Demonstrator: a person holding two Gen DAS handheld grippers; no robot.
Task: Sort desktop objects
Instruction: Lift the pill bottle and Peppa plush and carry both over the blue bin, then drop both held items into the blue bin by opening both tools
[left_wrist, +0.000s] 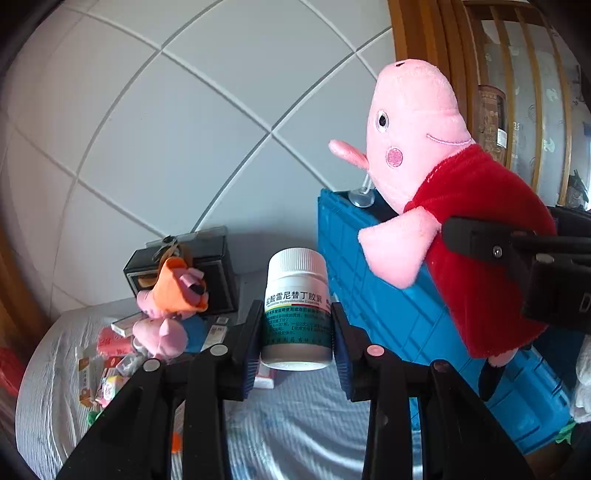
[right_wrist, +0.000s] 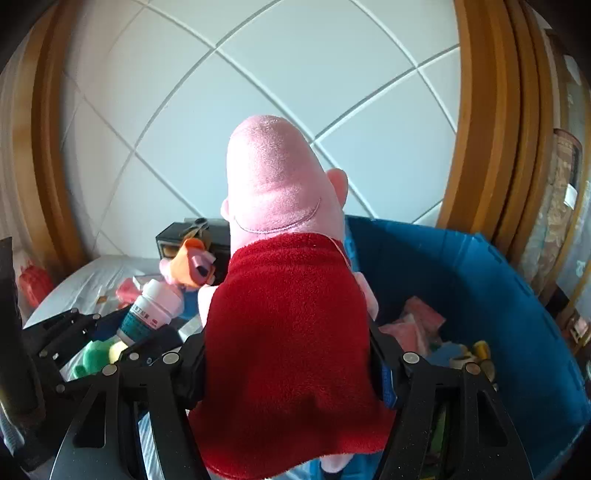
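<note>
My left gripper (left_wrist: 297, 347) is shut on a white medicine bottle (left_wrist: 297, 314) with a green label, held upright above the table; the bottle also shows in the right wrist view (right_wrist: 151, 312). My right gripper (right_wrist: 291, 365) is shut on a pink pig plush in a red dress (right_wrist: 288, 314), held in the air beside the blue bin (right_wrist: 480, 280). In the left wrist view the plush (left_wrist: 436, 184) hangs over the blue bin's (left_wrist: 388, 295) near wall, with the right gripper's finger (left_wrist: 491, 247) on its dress.
A smaller pig plush in orange (left_wrist: 177, 295) leans on a black box (left_wrist: 207, 266) at the back. Several small boxes and packets (left_wrist: 107, 365) lie on the grey-white cloth (left_wrist: 295, 424). The bin holds pink and yellow items (right_wrist: 421, 321). A green toy (right_wrist: 96, 356) lies at left.
</note>
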